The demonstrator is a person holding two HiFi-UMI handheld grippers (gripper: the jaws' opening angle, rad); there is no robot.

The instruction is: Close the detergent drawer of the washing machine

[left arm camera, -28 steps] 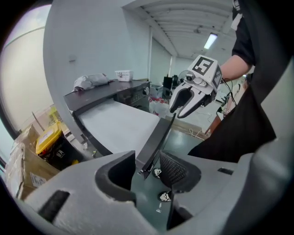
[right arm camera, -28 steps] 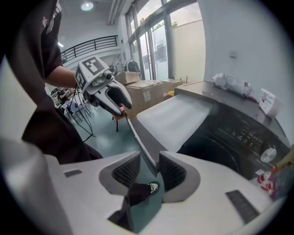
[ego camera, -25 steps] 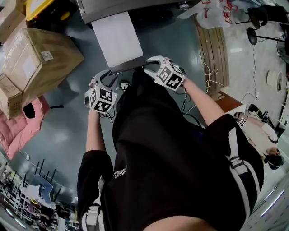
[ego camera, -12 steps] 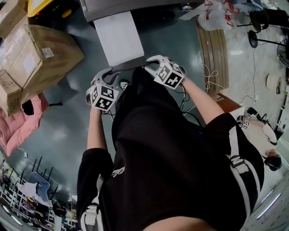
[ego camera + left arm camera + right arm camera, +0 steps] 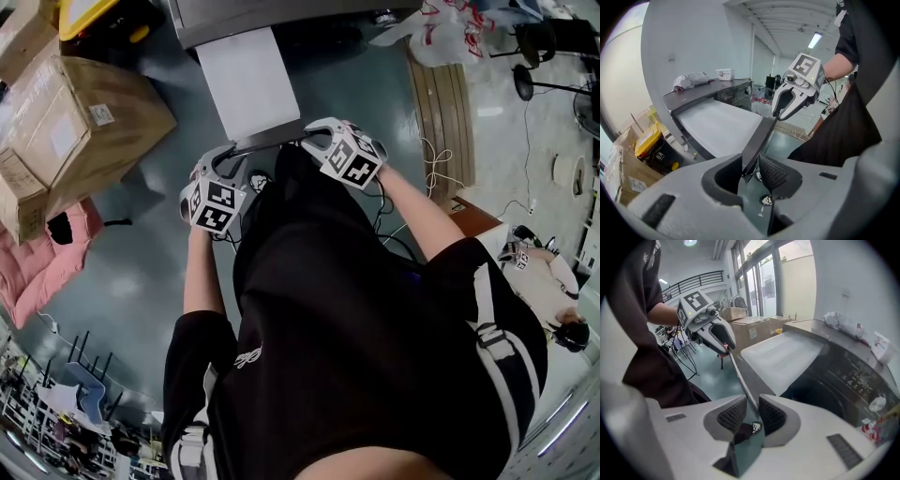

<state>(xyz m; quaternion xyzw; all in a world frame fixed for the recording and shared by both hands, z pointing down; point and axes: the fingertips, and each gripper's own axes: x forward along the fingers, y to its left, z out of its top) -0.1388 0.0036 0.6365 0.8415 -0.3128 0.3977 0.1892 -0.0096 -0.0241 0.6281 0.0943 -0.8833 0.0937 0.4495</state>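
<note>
A white detergent drawer (image 5: 248, 80) sticks out from the grey washing machine (image 5: 262, 14) and ends in a dark front edge (image 5: 267, 141). My left gripper (image 5: 230, 155) sits at that edge's left corner and my right gripper (image 5: 314, 136) at its right corner. In the left gripper view the dark edge (image 5: 757, 140) runs between my left gripper's (image 5: 751, 171) closing jaws, against the pads. In the right gripper view the thin edge (image 5: 740, 380) lies between my right gripper's (image 5: 751, 413) closing jaws. Each gripper view shows the other gripper at the far corner.
Cardboard boxes (image 5: 84, 112) and a pink cloth (image 5: 42, 262) lie on the floor to the left. A wooden pallet (image 5: 445, 84), a plastic bag (image 5: 441, 28) and cables (image 5: 436, 155) are at the right. The person's black clothes fill the lower head view.
Both grippers' jaws have narrowed onto the drawer's front edge. Neither hand has shifted, and the drawer stands out as far as before.
</note>
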